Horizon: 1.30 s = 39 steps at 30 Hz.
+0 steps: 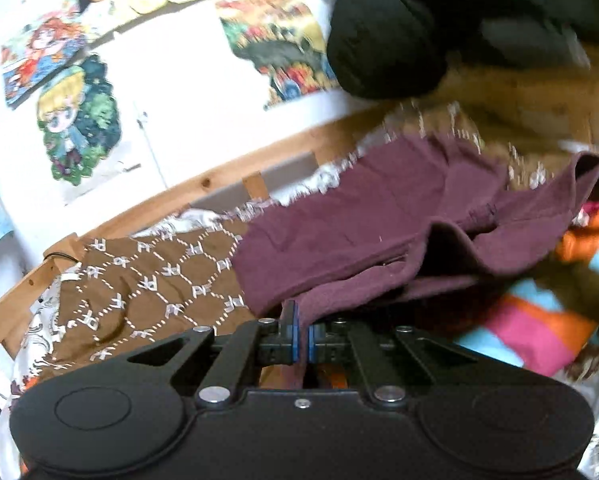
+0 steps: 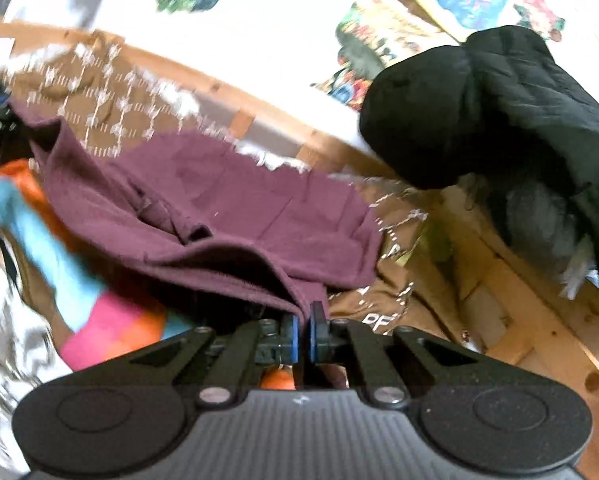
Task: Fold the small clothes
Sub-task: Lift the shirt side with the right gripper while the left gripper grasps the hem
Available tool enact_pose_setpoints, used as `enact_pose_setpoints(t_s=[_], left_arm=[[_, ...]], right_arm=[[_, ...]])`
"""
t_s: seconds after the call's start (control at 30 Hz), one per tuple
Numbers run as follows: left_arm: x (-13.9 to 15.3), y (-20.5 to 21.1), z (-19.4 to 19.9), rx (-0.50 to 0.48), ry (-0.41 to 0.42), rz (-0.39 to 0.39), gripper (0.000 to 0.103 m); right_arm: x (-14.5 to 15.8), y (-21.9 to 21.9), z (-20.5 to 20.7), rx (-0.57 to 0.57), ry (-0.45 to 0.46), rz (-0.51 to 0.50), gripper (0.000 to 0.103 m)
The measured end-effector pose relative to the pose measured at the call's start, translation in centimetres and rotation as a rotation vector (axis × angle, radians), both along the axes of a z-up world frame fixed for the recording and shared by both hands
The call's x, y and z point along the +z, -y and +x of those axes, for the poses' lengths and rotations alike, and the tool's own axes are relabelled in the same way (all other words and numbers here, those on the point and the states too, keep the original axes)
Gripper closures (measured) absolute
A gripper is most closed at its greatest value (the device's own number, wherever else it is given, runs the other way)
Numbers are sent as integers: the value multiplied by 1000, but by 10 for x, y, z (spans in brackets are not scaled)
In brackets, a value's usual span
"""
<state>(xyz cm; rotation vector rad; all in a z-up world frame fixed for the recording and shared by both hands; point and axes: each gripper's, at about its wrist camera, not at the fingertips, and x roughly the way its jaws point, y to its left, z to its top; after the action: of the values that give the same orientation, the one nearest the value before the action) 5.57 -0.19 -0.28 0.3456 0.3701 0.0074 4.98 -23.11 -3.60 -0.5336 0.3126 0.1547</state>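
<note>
Two tools hold one maroon garment between them, lifted above a bed covered by a brown patterned blanket. From the left wrist camera, the left tool [image 1: 302,334] sits at the bottom of the picture, its blue-padded jaws pinched shut on a corner of the maroon garment [image 1: 379,216], which stretches away up and to the right, sagging and creased in the middle. Below it lies the brown blanket [image 1: 147,280] with a white diamond pattern, and to the right a bright striped cloth [image 1: 539,332] in pink, orange and blue. A wooden bed rail [image 1: 227,178] runs beside a white wall with cartoon stickers, and a black jacket [image 1: 383,40] hangs at the top. From the right wrist camera, the right tool [image 2: 303,334] is likewise clamped shut on another corner of the maroon garment [image 2: 227,200], which spreads away up and to the left; the other tool is only a dark blur at its far end. The brown blanket [image 2: 99,92] and black jacket [image 2: 479,108] appear again. Judging by this, folding has barely begun: the garment is gripped and raised, but no neat fold shows yet, and the striped cloth looks unfolded too.
</note>
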Motion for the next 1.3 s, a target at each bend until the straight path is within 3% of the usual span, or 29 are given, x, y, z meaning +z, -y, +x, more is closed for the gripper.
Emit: enact_pose_setpoints(t_s=[0.1,0.23,0.33,0.47,0.6,0.7,1.0,1.2,1.3], left_arm=[[22,-13,-26,-81,48,-31,99],[45,-30,-61,-183,64,-9,99],[57,-48,-78,-216,14,-69,99],[77,-70,-91,-254,-50,-153,99],[93,-83,-78,-274,-112,-223,99],[100,-85,-52,-250,-152,-240,99],[105,-71,51,-138,-235,-181,99],[88,-57,140,-79,-258,-81,99],[67,-60,184,-60,-276,-89,98]], right_arm=[[29,8,-13,3,22,47,97],[62,8,-53,28,91,18,97],[80,8,-87,53,91,25,97],[98,8,-122,81,23,83,97],[112,1,-126,93,44,82,97],[112,-2,-109,93,58,65,97],[100,17,-5,66,88,176,97],[79,22,86,29,69,251,97],[64,16,128,10,40,251,97]])
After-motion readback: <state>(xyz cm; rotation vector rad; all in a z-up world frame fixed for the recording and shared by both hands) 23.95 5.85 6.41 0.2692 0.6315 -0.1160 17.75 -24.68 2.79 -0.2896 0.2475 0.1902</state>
